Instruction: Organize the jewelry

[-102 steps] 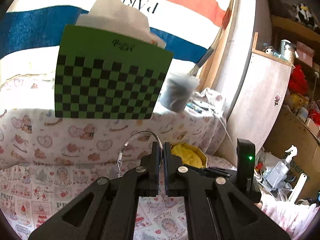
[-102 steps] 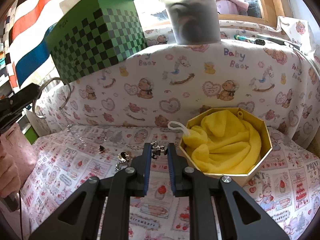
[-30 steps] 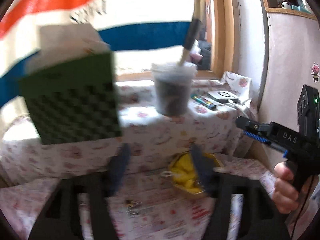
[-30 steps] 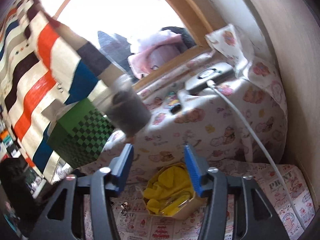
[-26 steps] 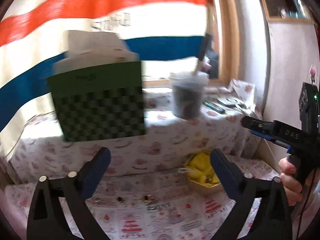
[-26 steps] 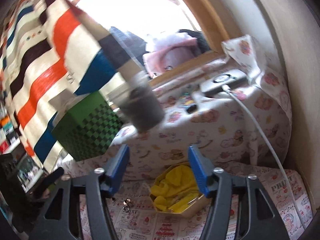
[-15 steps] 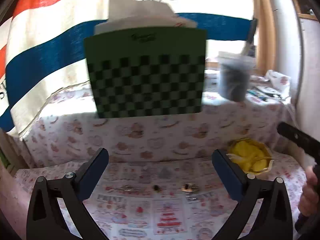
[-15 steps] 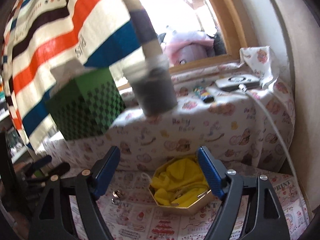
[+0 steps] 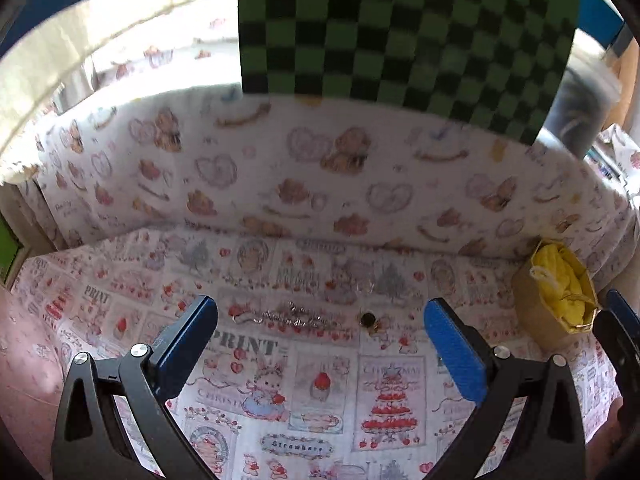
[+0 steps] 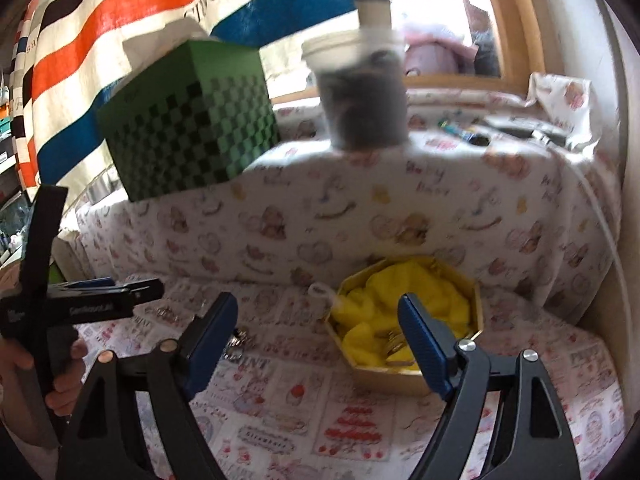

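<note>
With both grippers wide apart and empty, my left gripper [image 9: 320, 336] hovered over the chain [image 9: 286, 318] and stud [image 9: 367, 319] mid-table, next needing to clamp one and carry it to the box [image 10: 404, 320] at the right edge.

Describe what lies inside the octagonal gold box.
The gold box holds crumpled yellow cloth, with gold-coloured jewellery resting on it. The right gripper's finger covers part; anything beneath the cloth is hidden.

Silver chain [image 9: 286, 319] and dark stud [image 9: 366, 319] flat on cloth; yellow-lined octagonal box [image 10: 404, 322] open.
</note>
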A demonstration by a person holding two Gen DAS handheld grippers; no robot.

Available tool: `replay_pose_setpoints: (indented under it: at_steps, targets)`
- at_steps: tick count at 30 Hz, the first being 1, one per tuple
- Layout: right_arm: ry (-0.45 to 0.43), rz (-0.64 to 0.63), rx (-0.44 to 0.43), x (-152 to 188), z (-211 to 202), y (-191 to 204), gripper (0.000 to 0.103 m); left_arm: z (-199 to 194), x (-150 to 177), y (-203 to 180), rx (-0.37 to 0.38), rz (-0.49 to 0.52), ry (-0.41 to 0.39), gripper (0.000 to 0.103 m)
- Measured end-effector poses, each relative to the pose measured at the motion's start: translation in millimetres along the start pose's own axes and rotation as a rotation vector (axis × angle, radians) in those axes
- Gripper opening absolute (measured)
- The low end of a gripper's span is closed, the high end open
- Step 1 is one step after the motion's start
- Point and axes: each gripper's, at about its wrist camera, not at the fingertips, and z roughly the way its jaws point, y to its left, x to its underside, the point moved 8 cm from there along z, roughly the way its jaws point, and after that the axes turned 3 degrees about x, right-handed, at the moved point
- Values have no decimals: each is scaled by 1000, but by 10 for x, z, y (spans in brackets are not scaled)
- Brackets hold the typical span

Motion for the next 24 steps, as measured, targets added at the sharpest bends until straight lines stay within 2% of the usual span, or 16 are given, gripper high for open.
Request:
replay_pose_setpoints:
  at_steps: [2,8,12,14,17,20,21,22,23,24]
  targets:
    - [1,-17,4,16,1,34,81,72,26,26,-16,13,16,103]
    - [1,-28,0,32,-2,69,81,362,109,229,-129,49,78,103]
    - [10,-29,5,47,25,55,81,512,181,316,-88,13,137,102]
    - [11,-27,11,41,36,43,81,547,205,336,-69,-1,148,99]
    - [7,-25,14,30,28,29,81,610,253,336,-28,-10,180,83]
    - [7,-25,23,35,41,19,81,641,254,385,-49,-11,168,67]
    - [6,-23,26,38,40,17,81,638,249,381,-46,-9,164,58]
    - [2,-21,30,38,40,14,81,632,246,381,-46,-8,157,44]
    - [1,-23,31,38,38,15,81,623,245,371,-38,-7,150,36]
    - [2,-25,31,38,38,17,81,575,235,321,-25,-5,148,23]
